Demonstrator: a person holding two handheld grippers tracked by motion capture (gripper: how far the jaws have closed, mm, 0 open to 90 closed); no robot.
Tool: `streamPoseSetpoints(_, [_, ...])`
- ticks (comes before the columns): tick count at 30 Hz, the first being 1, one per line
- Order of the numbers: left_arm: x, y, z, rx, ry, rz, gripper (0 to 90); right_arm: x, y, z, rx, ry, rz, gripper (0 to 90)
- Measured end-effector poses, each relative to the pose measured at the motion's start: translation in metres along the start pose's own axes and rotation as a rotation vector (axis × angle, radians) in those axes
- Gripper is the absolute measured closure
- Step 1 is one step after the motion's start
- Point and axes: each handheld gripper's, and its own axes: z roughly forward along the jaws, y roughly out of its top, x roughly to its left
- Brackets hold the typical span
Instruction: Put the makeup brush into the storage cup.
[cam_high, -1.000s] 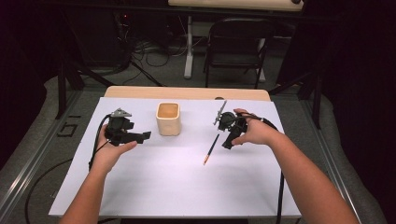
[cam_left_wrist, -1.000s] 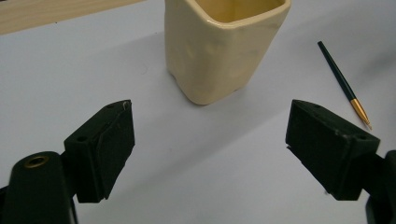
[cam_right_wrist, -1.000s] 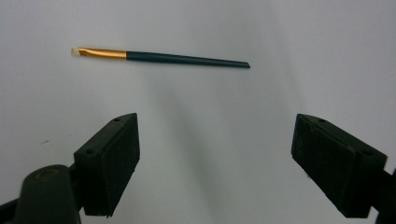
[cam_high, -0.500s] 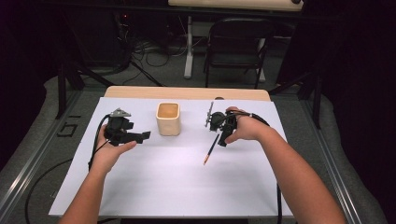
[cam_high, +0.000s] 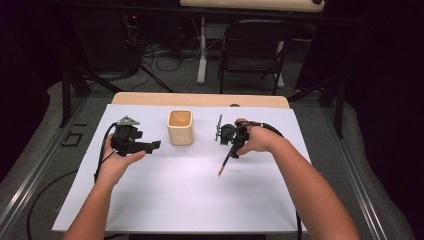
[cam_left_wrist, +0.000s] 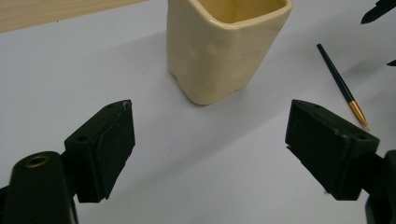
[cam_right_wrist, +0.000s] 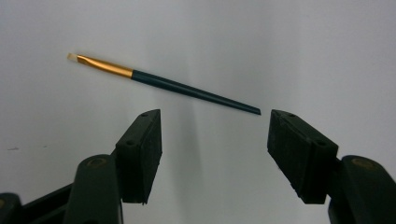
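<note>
A slim paintbrush (cam_high: 225, 161) with a dark handle, gold ferrule and pale tip lies on the white sheet (cam_high: 190, 200), right of a cream square cup (cam_high: 180, 127). My right gripper (cam_high: 231, 150) hovers over the handle's rear end. In the right gripper view the paintbrush (cam_right_wrist: 163, 84) lies just beyond the fingertips; the right gripper (cam_right_wrist: 215, 135) is open, and its jaws have just been closing with nothing between them. My left gripper (cam_high: 152, 146) rests left of the cup, pointing at it. In its own view the left gripper (cam_left_wrist: 210, 121) stands wide open before the cup (cam_left_wrist: 224, 46), with the paintbrush (cam_left_wrist: 343, 86) to the right.
The white sheet covers a wooden table whose bare far edge (cam_high: 200, 99) shows behind the cup. A black folding chair (cam_high: 255, 50) and floor cables (cam_high: 160, 60) lie beyond the table. Both forearms come in from the near edge.
My right hand has moved left and slightly down, bringing its gripper over the brush's handle end. The left hand, cup and brush have stayed put.
</note>
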Motion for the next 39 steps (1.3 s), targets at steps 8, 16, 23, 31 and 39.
streamPoseSetpoints(8, [0.0,-0.001,0.001,0.0,0.002,-0.001,16.0,0.005,0.004,0.004,0.005,0.031,-0.047,36.3])
streamPoseSetpoints(16, [0.001,-0.001,0.0,-0.001,0.001,-0.004,16.0,0.01,0.009,0.008,0.005,0.043,-0.071,44.4])
streamPoseSetpoints(23, [0.001,-0.001,0.001,-0.001,0.002,-0.003,16.1,0.012,0.012,0.014,0.026,0.091,-0.101,47.8])
streamPoseSetpoints(31, [0.001,-0.001,0.001,0.005,0.001,-0.002,16.1,0.018,0.014,0.02,0.014,0.12,-0.153,53.7])
streamPoseSetpoints(39, [0.001,-0.002,0.001,0.004,0.001,-0.006,16.1,0.024,0.015,0.028,0.027,0.118,-0.199,55.0])
